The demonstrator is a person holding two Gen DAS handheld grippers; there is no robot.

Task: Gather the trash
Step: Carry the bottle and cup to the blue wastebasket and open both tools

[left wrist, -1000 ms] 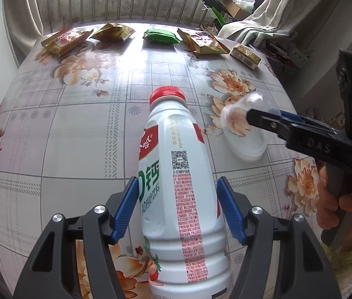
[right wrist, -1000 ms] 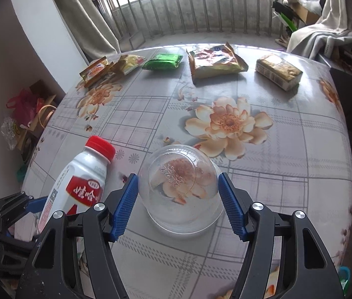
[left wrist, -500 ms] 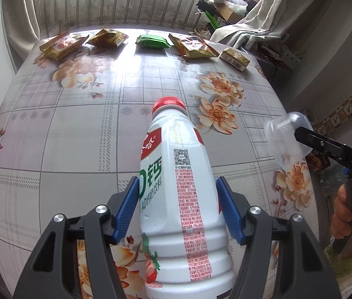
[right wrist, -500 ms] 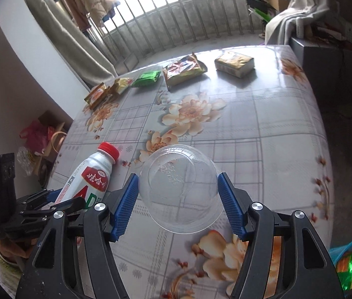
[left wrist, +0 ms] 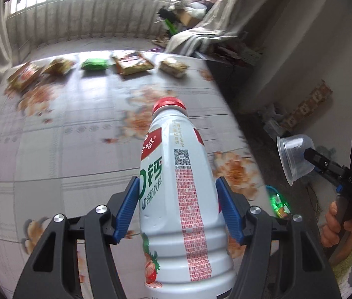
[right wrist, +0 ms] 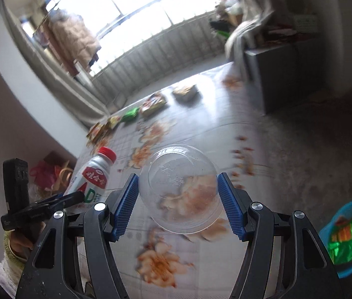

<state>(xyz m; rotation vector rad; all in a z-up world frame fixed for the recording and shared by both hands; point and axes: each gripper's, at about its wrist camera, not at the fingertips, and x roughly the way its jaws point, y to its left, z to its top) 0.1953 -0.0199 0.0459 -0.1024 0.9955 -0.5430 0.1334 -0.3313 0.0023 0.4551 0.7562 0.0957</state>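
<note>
My left gripper (left wrist: 177,209) is shut on a white milk-drink bottle (left wrist: 176,199) with a red cap, held above the flowered table (left wrist: 64,149). The bottle also shows in the right wrist view (right wrist: 93,174). My right gripper (right wrist: 178,201) is shut on a clear plastic cup (right wrist: 179,189), held in the air past the table's right edge; the cup also shows in the left wrist view (left wrist: 295,157). A blue bin (right wrist: 347,234) with green and red wrappers stands on the floor at the lower right, and shows partly in the left wrist view (left wrist: 279,203).
Several snack packets lie in a row at the table's far edge, among them a green one (left wrist: 95,63) and a boxy one (left wrist: 173,67). A grey cabinet (right wrist: 288,74) stands beyond the table's right side. The floor (right wrist: 313,154) lies right of the table.
Both grippers have lifted and swung right with their loads. The cup has moved off past the table's right edge, and the blue bin on the floor has come into view.
</note>
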